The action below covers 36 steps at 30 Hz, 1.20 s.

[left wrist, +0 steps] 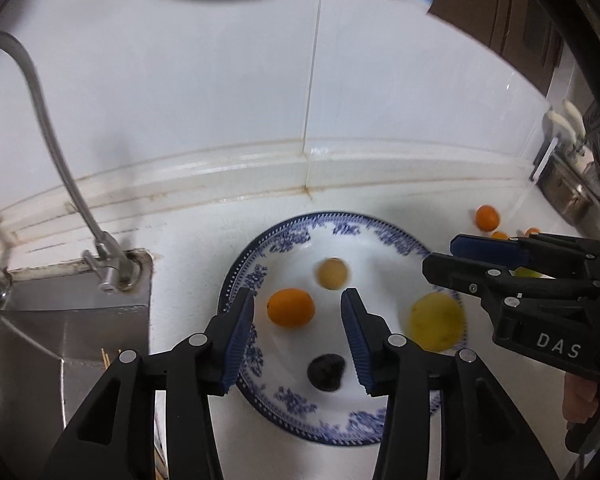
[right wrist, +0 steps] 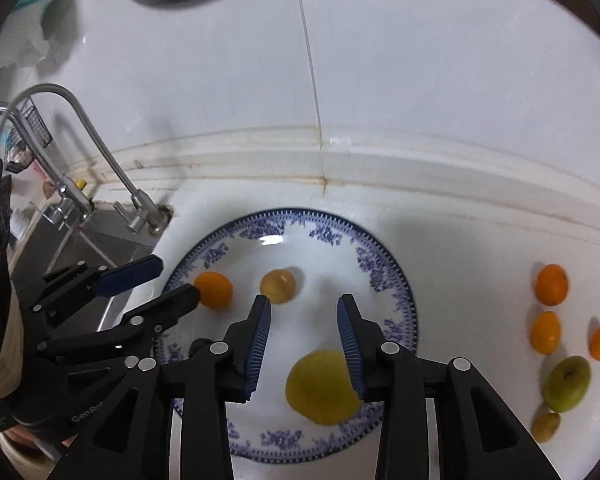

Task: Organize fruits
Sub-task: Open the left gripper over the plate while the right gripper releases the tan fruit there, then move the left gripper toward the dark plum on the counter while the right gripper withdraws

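Note:
A blue-patterned white plate lies on the white counter. On it rest an orange fruit, a pale tan round fruit, a big yellow-green fruit and a dark shrivelled fruit. My left gripper hovers open above the orange, apart from it. My right gripper hangs open over the yellow-green fruit, holding nothing. To the right of the plate lie three small oranges, a green fruit and a small olive one.
A steel sink with a curved faucet sits just left of the plate. The tiled wall rises behind the counter. A metal rack with handled utensils stands at the far right. A person's hand grips the right gripper.

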{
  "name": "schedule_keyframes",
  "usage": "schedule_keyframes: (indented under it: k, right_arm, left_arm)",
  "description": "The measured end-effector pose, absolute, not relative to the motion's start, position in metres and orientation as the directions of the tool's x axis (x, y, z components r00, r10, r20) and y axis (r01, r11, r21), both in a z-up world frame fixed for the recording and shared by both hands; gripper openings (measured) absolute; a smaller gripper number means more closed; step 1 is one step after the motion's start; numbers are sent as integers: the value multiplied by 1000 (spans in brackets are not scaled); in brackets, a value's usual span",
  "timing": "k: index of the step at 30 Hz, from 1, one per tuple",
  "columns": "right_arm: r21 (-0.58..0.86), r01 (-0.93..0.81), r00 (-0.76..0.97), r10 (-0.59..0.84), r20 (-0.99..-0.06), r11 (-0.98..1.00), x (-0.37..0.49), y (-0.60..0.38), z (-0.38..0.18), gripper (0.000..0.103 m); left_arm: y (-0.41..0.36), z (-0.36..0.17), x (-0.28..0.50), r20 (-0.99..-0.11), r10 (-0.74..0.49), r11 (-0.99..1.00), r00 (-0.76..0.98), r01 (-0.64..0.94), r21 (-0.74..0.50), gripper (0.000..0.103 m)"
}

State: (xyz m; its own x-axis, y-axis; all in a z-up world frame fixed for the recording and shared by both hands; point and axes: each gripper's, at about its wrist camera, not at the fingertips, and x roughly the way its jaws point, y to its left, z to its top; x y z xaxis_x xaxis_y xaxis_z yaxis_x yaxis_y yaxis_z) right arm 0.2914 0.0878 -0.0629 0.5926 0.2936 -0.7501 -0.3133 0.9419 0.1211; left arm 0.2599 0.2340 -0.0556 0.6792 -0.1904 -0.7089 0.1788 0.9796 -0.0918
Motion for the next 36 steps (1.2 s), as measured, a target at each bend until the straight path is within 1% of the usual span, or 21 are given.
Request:
schedule_keyframes:
  k: [4, 6, 9, 14, 22, 25, 36]
  right_arm:
    - [85, -306, 645, 273, -713, 948, 269, 83, -44, 37]
    - [80, -300, 667, 269, -695, 951, 259, 79, -36, 41]
    - [72, -291, 689, 262, -676, 954, 246, 75, -28, 41]
    - [82, -271, 715, 258, -650, 959, 224, 61, -20, 41]
    - [95, -237, 744, 243, -623, 967, 190, 31, -15, 41]
    - [100, -226, 750, 239, -616, 969, 182, 20, -14, 47]
    - [116, -188, 760, 219, -612, 975, 159, -27, -19, 47]
  left_arm:
    - [232, -38, 241, -671, -191, 981, 717, 170, -98, 47]
    - [231, -30, 233, -652, -189, 981, 735, 163, -100, 47]
    - [229, -19, 222, -623, -185, 983, 760, 149, -110, 48]
    - [215, -10, 207, -599, -187, 982, 778, 165, -92, 49]
    - [187, -3, 184, -588, -222, 974, 778, 210, -89, 52]
    - [174, -1, 178, -588, -234, 970, 774, 222, -94, 53]
    - [128, -5, 161, -589, -255, 962, 767, 260, -79, 55]
